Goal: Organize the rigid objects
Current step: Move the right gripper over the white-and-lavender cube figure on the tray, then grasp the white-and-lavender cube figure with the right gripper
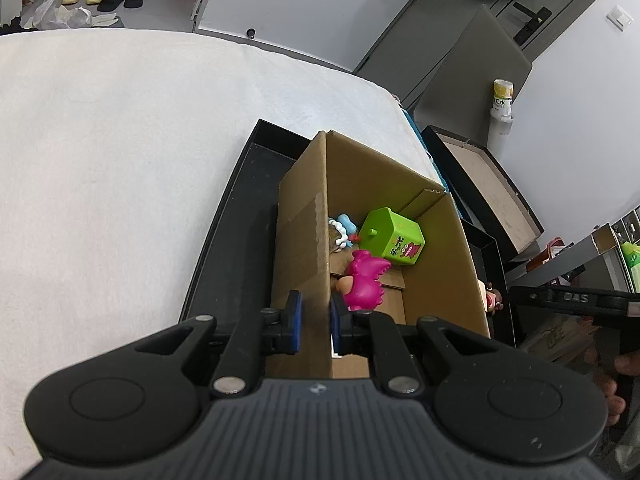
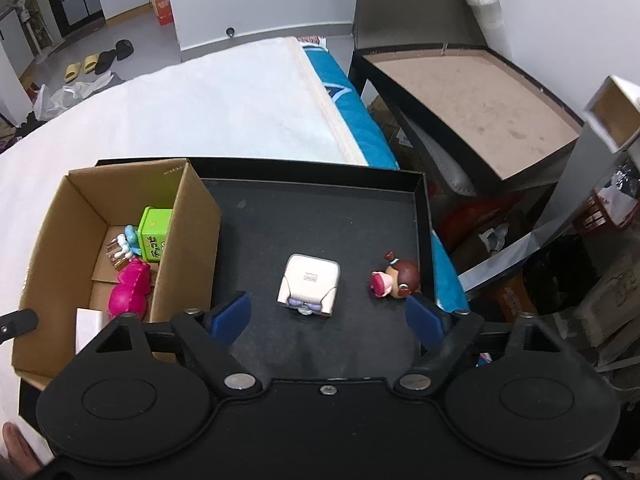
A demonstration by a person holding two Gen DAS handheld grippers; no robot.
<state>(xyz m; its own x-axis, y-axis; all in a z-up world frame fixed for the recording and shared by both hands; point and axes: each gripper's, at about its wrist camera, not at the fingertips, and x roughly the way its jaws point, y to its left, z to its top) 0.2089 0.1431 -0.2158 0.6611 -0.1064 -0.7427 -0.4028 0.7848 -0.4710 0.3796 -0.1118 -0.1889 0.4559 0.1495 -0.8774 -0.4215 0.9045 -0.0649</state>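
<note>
A cardboard box (image 1: 436,248) (image 2: 52,224) stands in a black tray (image 2: 320,208) on a white-covered table. Inside lie a green cube toy (image 1: 394,238) (image 2: 154,232), a pink toy (image 1: 364,280) (image 2: 130,290) and a small blue-and-white toy (image 1: 342,230) (image 2: 126,242). My left gripper (image 1: 316,320) is shut on the box's left wall, one pad on each side. My right gripper (image 2: 328,316) is open above the tray floor, just behind a white boxy toy (image 2: 310,286). A brown-haired doll figure (image 2: 396,280) lies to the right, near the tray's right wall; it also shows in the left wrist view (image 1: 494,298).
The white cloth (image 1: 120,160) covers the table left of and behind the tray. A black side table with a brown top (image 2: 472,92) stands to the right, with clutter on the floor beneath. A blue cloth edge (image 2: 348,92) runs along the table's right side.
</note>
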